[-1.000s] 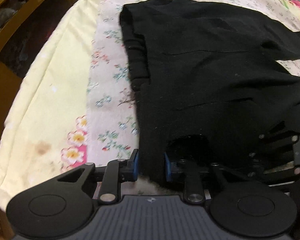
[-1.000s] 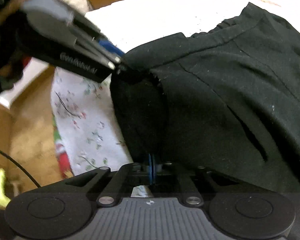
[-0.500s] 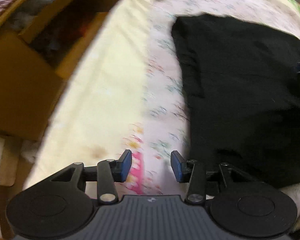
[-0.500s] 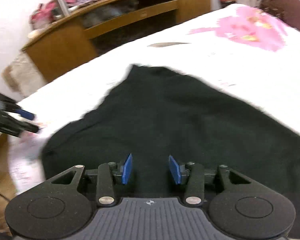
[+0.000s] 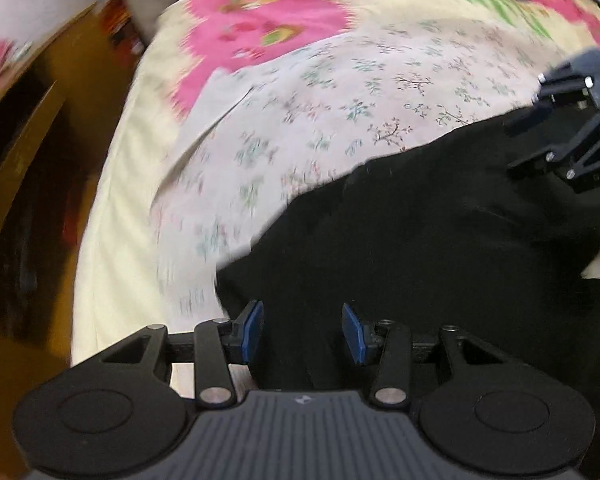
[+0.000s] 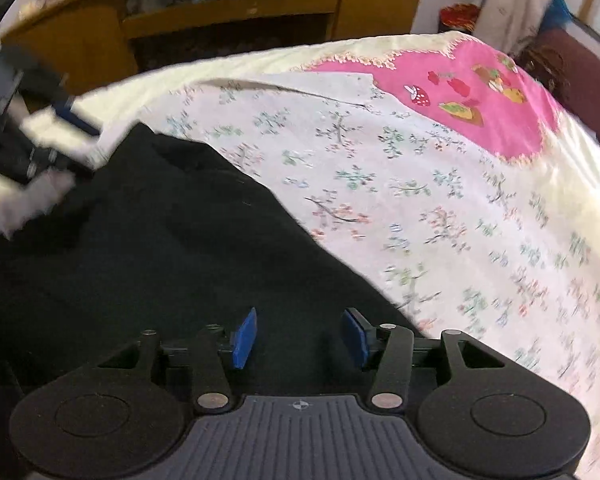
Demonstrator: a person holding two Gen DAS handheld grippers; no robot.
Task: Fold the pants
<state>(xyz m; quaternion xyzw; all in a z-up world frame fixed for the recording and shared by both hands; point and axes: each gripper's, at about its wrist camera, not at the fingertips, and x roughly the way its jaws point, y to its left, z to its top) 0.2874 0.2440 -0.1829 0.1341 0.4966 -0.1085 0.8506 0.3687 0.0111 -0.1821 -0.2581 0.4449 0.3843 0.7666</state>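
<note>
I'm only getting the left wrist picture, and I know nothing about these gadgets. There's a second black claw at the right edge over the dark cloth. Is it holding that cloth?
Observer: No. The right gripper is open, with nothing clamped between its blue pads; its jaws have just been opening above the black pants.
Operator: What's beyond the bed?
Observer: A wooden shelf unit stands past the far edge of the bedsheet.
Operator: And my own claw, seen from over there?
Observer: The left gripper shows blurred at the pants' far corner.
</note>
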